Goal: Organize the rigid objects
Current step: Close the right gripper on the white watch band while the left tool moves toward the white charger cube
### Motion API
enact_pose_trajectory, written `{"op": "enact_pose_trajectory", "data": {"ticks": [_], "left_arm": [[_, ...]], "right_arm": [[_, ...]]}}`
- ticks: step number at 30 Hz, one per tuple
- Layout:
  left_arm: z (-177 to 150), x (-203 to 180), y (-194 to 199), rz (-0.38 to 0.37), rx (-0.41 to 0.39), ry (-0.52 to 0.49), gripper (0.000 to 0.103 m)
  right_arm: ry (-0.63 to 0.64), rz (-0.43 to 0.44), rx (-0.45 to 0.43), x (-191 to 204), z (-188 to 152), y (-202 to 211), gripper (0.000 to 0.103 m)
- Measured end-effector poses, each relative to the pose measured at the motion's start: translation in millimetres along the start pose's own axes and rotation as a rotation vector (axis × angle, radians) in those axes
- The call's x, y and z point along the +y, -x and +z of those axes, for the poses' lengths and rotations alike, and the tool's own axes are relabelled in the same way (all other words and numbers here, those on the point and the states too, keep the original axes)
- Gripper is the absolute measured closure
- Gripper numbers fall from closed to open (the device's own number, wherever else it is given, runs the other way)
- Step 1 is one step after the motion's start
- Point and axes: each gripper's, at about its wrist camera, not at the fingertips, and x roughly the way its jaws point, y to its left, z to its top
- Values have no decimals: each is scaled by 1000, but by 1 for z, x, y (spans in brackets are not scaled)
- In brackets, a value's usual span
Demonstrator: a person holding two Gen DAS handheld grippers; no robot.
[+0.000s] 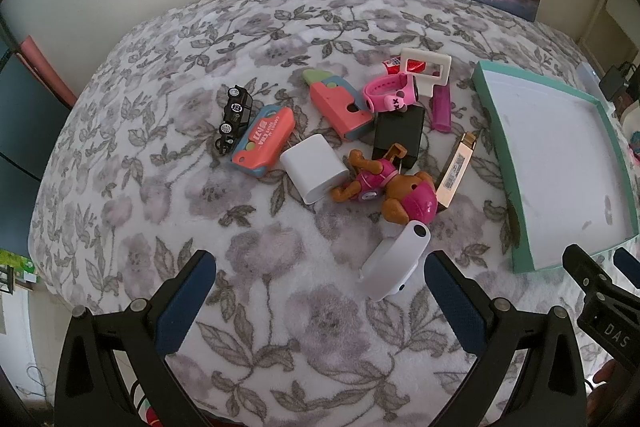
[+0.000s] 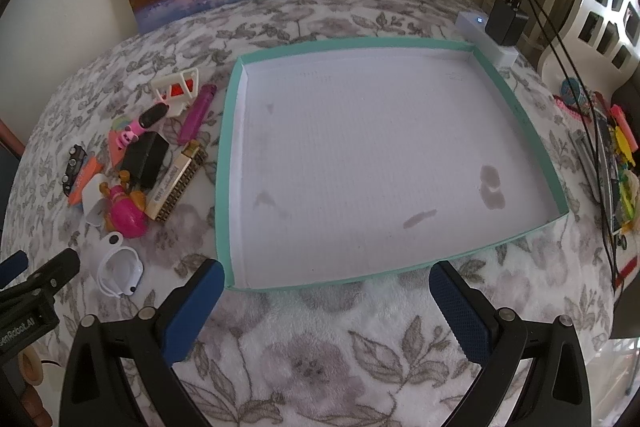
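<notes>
Nothing sorted yet, by the look of it: shallow teal-rimmed cardboard tray with white floor (image 2: 230, 163) bare but for a few grey smudges, the whole clutter heaped just to its left on the fleecy floral blanket (image 1: 160, 107). Very start of the job.

Left gripper (image 1: 320, 303) low over the blanket, blue ribbed pads spread wide, gripping nothing. Right gripper (image 2: 326, 307) likewise gaping, empty, poised at the tray's near edge.

Nearest the left gripper: glossy white rounded plastic earbud-style case (image 1: 394, 261), lying just inside the right-hand pad. Probably the first pick; smooth and curved, so likely to slip unless squeezed across its flatter sides.

Beyond it, tightly packed and partly touching:
- hard plastic puppy figure, brown with magenta suit (image 1: 384, 187), knobbly and awkward to pinch
- white square charger block (image 1: 314, 169), smooth, flat-sided
- two coral-and-blue plastic toy cases (image 1: 264, 141), slabby
- small black die-cast toy car (image 1: 235, 117) tipped on its side
- matte black box (image 1: 400, 135)
- pink rubbery child's watch (image 1: 390, 93)
- slim gold metal harmonica (image 1: 456, 167)
- translucent purple lighter (image 1: 440, 109)
- white plastic frame (image 1: 426, 67) over something red

Next move, most likely: close on the near white case, lift clear, carry right into the tray.
</notes>
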Motion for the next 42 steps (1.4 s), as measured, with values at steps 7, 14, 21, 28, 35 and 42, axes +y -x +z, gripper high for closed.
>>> {"op": "enact_pose_trajectory", "data": {"ticks": [7, 14, 21, 28, 35, 42], "left_arm": [[21, 34, 11, -11, 16, 158, 0], [49, 61, 20, 45, 9, 287, 0], [41, 70, -13, 31, 75, 289, 0], [31, 92, -27, 110, 101, 278, 0], [21, 110, -36, 77, 130, 318, 0], [21, 100, -35, 77, 121, 286, 0]], "right_arm": [[3, 48, -28, 20, 14, 13, 0], [104, 90, -18, 74, 34, 17, 0], [148, 116, 53, 110, 38, -8, 0], [184, 140, 104, 138, 29, -29, 0], [234, 189, 166, 157, 8, -43, 0], [240, 186, 200, 162, -3, -61, 0]]}}
